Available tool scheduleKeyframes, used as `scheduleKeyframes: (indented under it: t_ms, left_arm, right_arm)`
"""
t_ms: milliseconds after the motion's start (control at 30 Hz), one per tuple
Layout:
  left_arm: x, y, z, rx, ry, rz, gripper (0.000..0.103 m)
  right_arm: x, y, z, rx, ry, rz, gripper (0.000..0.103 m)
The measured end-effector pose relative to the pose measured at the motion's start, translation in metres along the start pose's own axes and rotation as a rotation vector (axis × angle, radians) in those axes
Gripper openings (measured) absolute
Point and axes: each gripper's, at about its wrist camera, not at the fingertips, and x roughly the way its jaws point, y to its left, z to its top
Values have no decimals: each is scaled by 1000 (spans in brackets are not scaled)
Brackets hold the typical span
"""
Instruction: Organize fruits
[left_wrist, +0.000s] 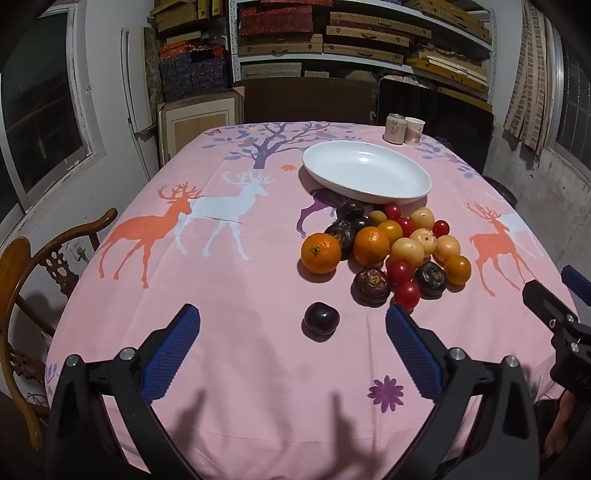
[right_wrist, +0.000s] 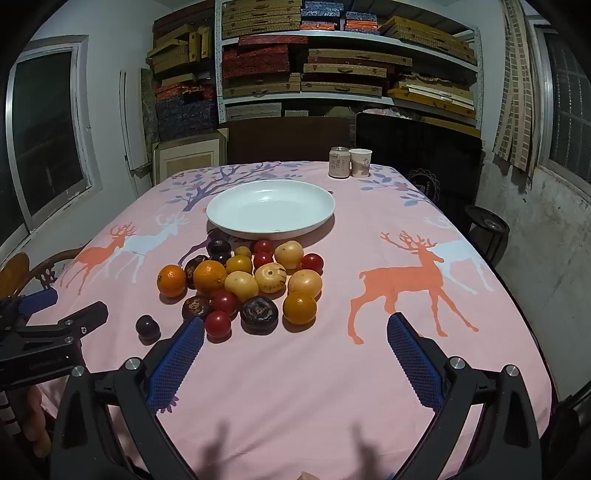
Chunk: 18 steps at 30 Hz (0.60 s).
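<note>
Hovering over the pink deer-print tablecloth (left_wrist: 229, 354), left gripper (left_wrist: 291, 325) spread wide and holding nothing, lining up on the lone dark plum (left_wrist: 321, 320) lying just apart from the fruit pile (left_wrist: 388, 251). Right gripper (right_wrist: 295, 332) likewise released and empty, waiting near the pile's front edge. Glossy white plate (left_wrist: 406, 192) sitting just behind the heap, bare, presumably receiving sorted fruit. Smooth round skins; ribbed blue rubber pads (left_wrist: 173, 350) suiting a slippery grip.
</note>
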Motion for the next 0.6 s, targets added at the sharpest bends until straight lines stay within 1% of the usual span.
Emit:
scheduleKeyframes:
  t_ms: [500, 533, 567, 600]
  left_arm:
    - [16, -5, -6, 5, -3, -4, 99]
    - [14, -4, -6, 5, -2, -4, 99]
    - [3, -2, -5, 7, -5, -6, 99]
    - [2, -2, -4, 7, -5, -6, 99]
  right_arm:
    - [2, 4, -4, -8, 8, -5, 100]
    - [1, 5, -4, -10, 9, -5, 100]
    - [3, 5, -4, -14, 10, -3, 100]
    - [3, 5, -4, -14, 11, -2, 100]
